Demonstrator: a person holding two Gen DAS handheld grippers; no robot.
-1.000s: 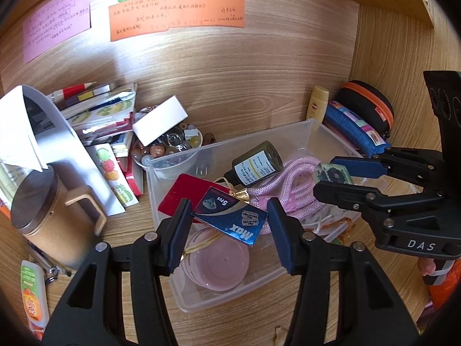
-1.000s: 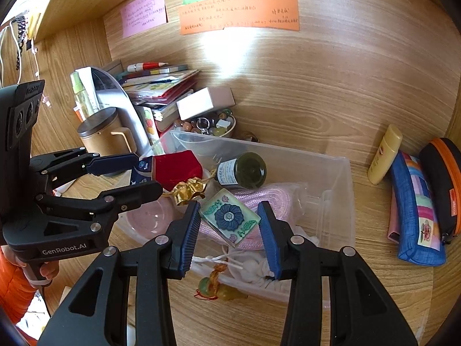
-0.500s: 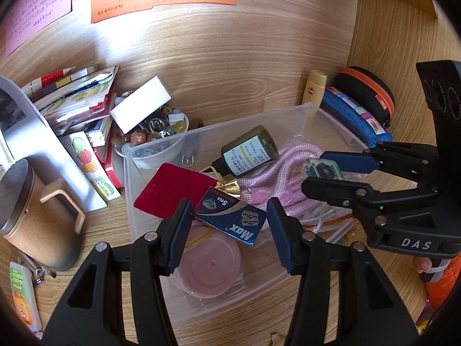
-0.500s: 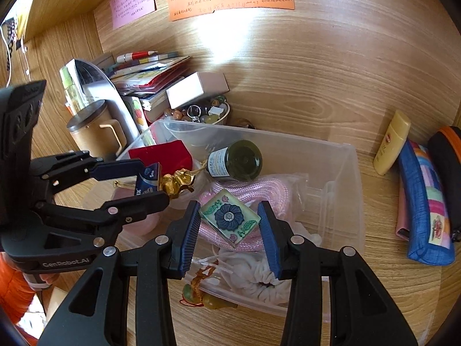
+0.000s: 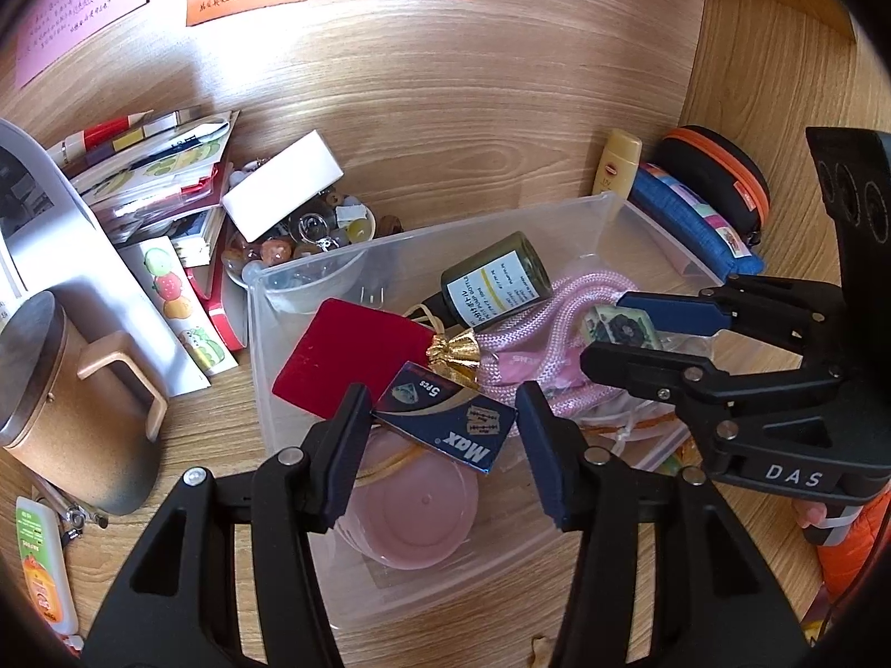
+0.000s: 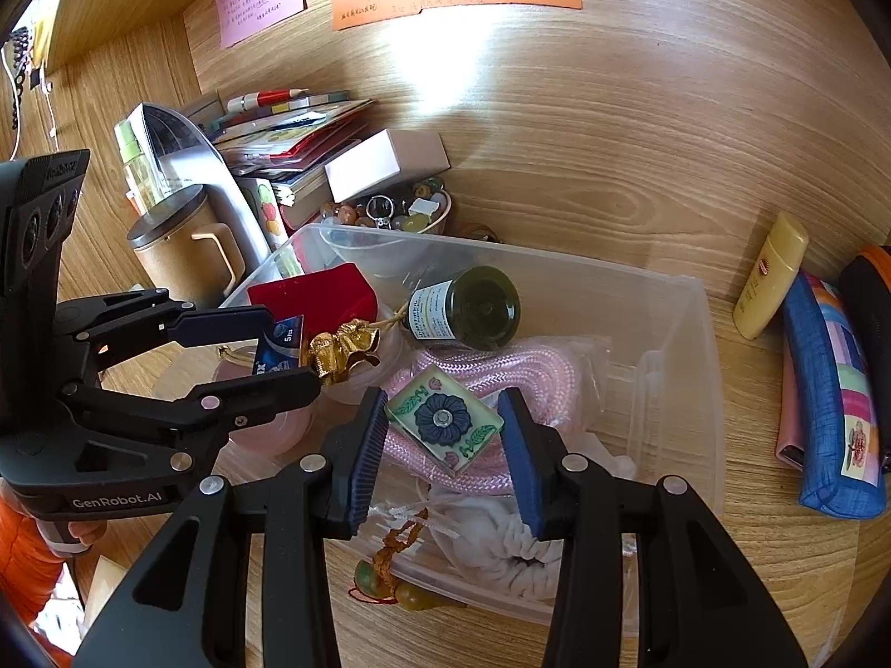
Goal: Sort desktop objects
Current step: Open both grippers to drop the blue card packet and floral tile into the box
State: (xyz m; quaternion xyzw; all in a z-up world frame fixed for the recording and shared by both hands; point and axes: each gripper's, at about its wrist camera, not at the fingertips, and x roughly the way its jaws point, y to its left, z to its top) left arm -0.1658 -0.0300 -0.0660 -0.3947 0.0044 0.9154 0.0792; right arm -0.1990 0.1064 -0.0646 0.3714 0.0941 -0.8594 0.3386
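Observation:
My left gripper is shut on a dark blue razor-blade box marked "Max", held over the clear plastic bin. It also shows in the right wrist view. My right gripper is shut on a square tile with a blue flower, held over the bin's pink rope. The bin holds a red card, a gold pouch, a dark bottle, a pink lid and a white pouch.
Left of the bin stand a lidded brown mug, a stack of books, a white box and a bowl of beads. At the right lie a yellow tube, a blue pencil case and a black case.
Both grippers have moved closer to the bin and lower over it, each keeping hold of its item. The bin's contents have not moved.

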